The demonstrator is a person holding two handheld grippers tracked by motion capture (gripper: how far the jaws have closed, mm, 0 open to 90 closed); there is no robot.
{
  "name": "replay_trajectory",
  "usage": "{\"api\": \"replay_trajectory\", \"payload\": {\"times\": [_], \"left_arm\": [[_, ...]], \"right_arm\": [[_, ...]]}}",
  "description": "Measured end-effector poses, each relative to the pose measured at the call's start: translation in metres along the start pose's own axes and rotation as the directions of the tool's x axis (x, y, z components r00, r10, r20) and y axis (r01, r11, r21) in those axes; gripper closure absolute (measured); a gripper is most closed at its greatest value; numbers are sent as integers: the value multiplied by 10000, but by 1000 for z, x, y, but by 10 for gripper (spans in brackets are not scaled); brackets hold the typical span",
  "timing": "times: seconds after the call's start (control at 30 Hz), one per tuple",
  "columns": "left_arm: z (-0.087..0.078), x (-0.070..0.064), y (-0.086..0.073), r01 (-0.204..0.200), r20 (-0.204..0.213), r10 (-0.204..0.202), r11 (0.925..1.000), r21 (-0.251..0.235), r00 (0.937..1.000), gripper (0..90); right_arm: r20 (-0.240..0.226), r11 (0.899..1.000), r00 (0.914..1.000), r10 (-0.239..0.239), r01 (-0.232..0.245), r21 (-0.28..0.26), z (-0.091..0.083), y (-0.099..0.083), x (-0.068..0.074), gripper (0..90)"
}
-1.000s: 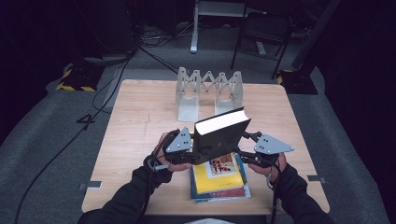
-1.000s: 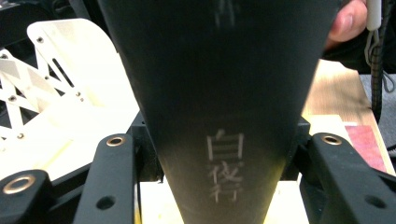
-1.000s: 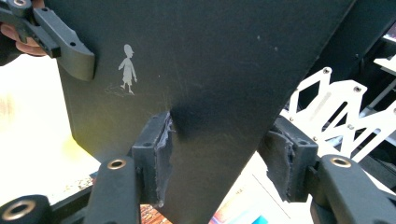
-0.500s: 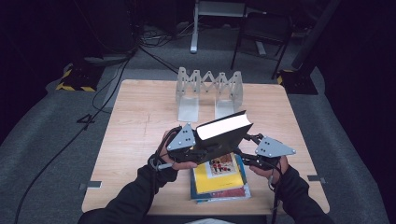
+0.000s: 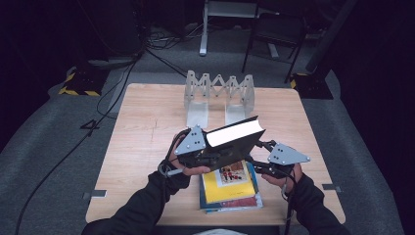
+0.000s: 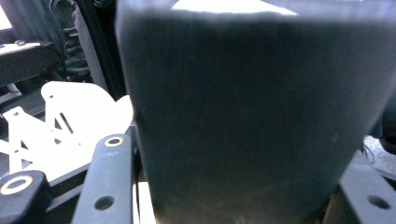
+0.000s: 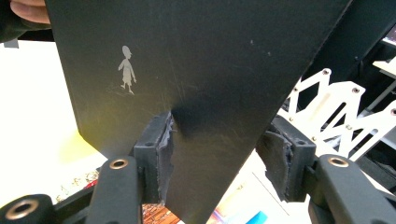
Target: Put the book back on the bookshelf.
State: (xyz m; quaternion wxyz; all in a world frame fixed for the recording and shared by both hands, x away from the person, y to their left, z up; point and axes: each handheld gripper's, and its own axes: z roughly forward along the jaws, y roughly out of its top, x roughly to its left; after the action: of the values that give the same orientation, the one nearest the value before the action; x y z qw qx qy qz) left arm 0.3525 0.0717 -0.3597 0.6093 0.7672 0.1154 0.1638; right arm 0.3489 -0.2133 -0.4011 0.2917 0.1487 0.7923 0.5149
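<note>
Two grippers, one black book, held clear above the stack

Both grippers carry the black book (image 5: pixel 234 143) in the air over the near half of the table (image 5: pixel 147 127). Left gripper (image 5: pixel 208 155) takes the book's left end, right gripper (image 5: pixel 255 157) the right end. One on each end makes sense: the book is wide and thick, and a single pinch would let it swing.

Left gripper view: the dark cover (image 6: pixel 261 116) sits right against the camera, one jaw flanking it on each side. Looks clamped on the book, though the contact itself is hidden by the cover.

Right gripper view: the book's corner drops between the pads (image 7: pixel 164 154). Left pad presses the cover; the right pad stands a little apart from the edge. So the hold there is loose or partial, more a steadying pinch than a firm clamp, I'd judge.

The book is tilted, pale page edge (image 5: pixel 235 133) up and facing the camera, spine low. That attitude suits standing it on edge, and the white folding rack (image 5: pixel 219 95) waits at the far side, slots empty.

Below the hands, a stack of books (image 5: pixel 230 188) lies flat at the near edge, yellow cover on top. My guess: books go from the stack to the rack one at a time.

Risk: the weak right-side grip could let the book twist.
</note>
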Motion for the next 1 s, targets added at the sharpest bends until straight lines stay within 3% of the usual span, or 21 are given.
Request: {"api": "replay_trajectory", "payload": {"times": [0.37, 0.57, 0.6, 0.67, 0.73, 0.77, 0.83, 0.9, 1.0], "left_arm": [[4, 4, 8, 147, -196, -148, 9999, -37, 9997, 478], [3, 6, 11, 171, -262, -168, 9997, 148, 9995, 503], [3, 7, 11, 150, -306, -146, 9998, 151, 9994, 509], [3, 8, 11, 209, -291, -204, 9997, 153, 9994, 511], [2, 10, 12, 306, -344, -299, 9993, 199, 9990, 514], [2, 10, 12, 306, -344, -299, 9993, 199, 9990, 515], [1, 11, 15, 205, -503, -195, 9996, 203, 9985, 517], [-2, 13, 18, 156, -738, -136, 9995, 260, 9972, 520], [-9, 17, 21, 7, -1157, 29, 9995, 304, 9933, 522]], "right_arm": [[-172, 9999, 9998, 79, -76, 155, 1, 0, 0, 404], [-237, 9963, 9987, 442, -424, 743, -7, -10, -8, 344], [-176, 9901, 9959, 887, -862, 1106, -11, -21, -17, 335], [7, 9801, 9916, 1293, -1279, 1517, -15, -33, -26, 331], [288, 9672, 9874, 1557, -1583, 1987, -17, -45, -33, 331], [288, 9672, 9874, 1557, -1583, 1987, -17, -45, -33, 331], [630, 9517, 9821, 1777, -1878, 2429, -20, -56, -41, 330], [920, 9398, 9731, 2110, -2278, 2546, -25, -65, -48, 332], [1223, 9302, 9644, 2343, -2590, 2602, -29, -73, -54, 334]]}}
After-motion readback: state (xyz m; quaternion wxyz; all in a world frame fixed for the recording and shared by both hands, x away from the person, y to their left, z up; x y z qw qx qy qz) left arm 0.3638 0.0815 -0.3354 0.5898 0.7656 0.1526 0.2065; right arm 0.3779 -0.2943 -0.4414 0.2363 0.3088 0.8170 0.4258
